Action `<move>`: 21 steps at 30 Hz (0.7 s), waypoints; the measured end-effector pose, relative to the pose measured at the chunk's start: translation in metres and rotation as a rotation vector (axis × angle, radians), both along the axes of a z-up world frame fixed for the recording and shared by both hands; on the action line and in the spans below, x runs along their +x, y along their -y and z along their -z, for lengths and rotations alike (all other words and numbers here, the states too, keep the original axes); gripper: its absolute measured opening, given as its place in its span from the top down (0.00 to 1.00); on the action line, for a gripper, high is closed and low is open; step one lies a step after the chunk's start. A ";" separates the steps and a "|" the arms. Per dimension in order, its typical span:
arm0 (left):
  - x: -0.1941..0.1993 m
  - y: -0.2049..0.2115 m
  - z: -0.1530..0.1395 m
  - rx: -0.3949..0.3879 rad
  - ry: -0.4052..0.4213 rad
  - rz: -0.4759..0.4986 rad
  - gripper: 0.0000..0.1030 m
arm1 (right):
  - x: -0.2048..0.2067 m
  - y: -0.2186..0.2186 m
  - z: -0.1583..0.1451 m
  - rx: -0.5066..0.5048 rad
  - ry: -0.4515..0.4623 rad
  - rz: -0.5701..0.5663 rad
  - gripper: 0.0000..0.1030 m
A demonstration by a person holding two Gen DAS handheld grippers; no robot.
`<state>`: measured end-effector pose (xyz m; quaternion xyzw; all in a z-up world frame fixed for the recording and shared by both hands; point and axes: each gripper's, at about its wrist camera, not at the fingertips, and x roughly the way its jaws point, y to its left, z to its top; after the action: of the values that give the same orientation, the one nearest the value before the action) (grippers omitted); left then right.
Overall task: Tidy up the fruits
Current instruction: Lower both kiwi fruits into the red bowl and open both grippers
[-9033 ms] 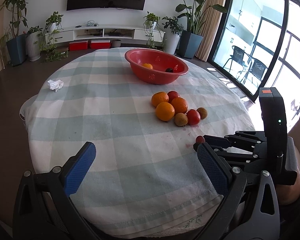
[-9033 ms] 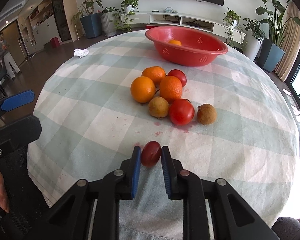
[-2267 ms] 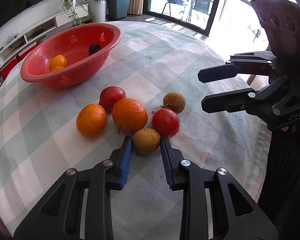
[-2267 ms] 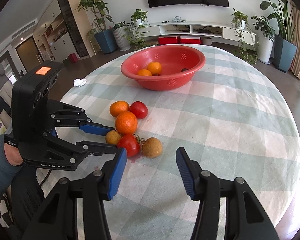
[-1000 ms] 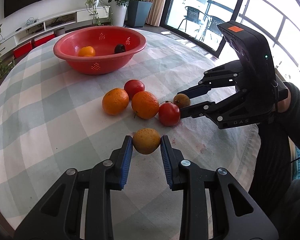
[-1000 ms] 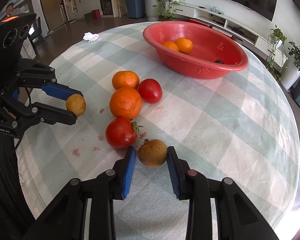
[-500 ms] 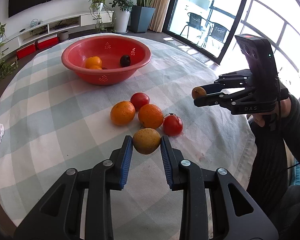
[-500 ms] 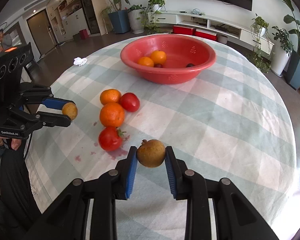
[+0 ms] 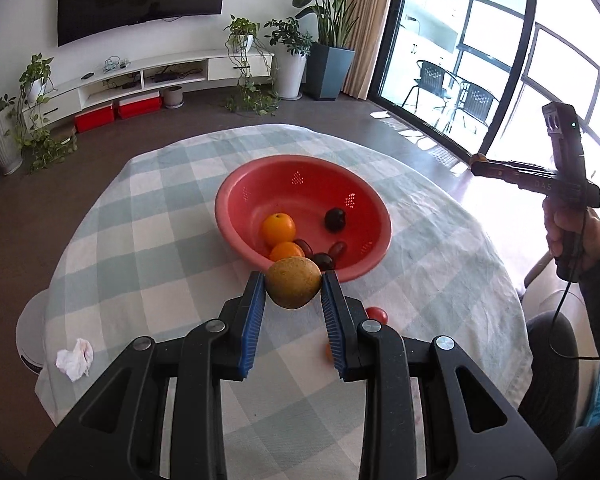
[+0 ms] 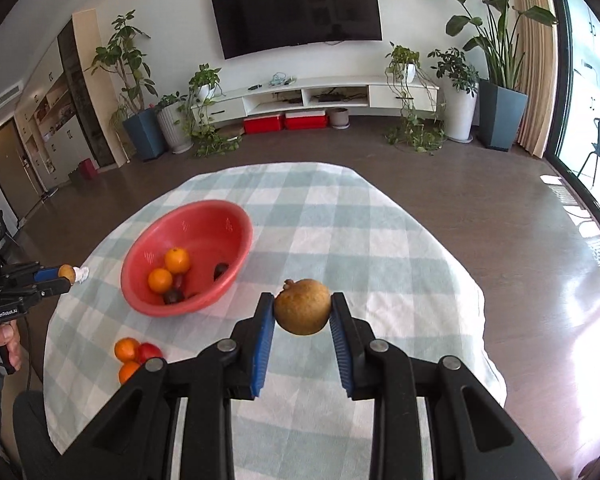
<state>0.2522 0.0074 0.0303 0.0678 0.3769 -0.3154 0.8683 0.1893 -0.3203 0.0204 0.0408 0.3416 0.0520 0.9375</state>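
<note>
Each gripper is clamped on one brown fruit, held up so it can drop in: left gripper (image 9: 293, 294) holds the yellow-brown fruit (image 9: 294, 282) just before the red bowl (image 9: 236, 188) at frame center; right gripper (image 10: 302, 316) holds the stemmed brown fruit (image 10: 302, 306) with that bowl at middle left.

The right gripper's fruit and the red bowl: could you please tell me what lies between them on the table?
Only bare checked tablecloth, as the right wrist view shows: the brown fruit in the right gripper hangs apart from the red bowl.
</note>
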 end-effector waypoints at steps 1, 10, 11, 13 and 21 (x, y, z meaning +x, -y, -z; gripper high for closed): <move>0.007 0.005 -0.004 0.012 0.009 -0.004 0.74 | 0.007 -0.008 -0.005 -0.005 0.011 -0.019 0.70; 0.054 0.072 0.017 0.160 -0.009 0.042 0.74 | 0.079 -0.087 0.010 -0.032 -0.059 -0.176 0.70; 0.057 0.077 0.022 0.165 -0.014 0.046 0.74 | 0.085 -0.093 0.016 -0.045 -0.076 -0.185 0.70; 0.065 0.086 0.031 0.170 -0.026 0.052 0.74 | 0.096 -0.103 0.028 -0.063 -0.105 -0.196 0.70; 0.074 0.115 0.058 0.221 -0.023 0.090 0.74 | 0.117 -0.126 0.062 -0.169 -0.175 -0.228 0.70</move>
<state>0.3260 -0.1079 -0.0279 0.1765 0.4157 -0.3115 0.8361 0.3067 -0.1946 -0.0412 -0.0727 0.4276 0.1254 0.8923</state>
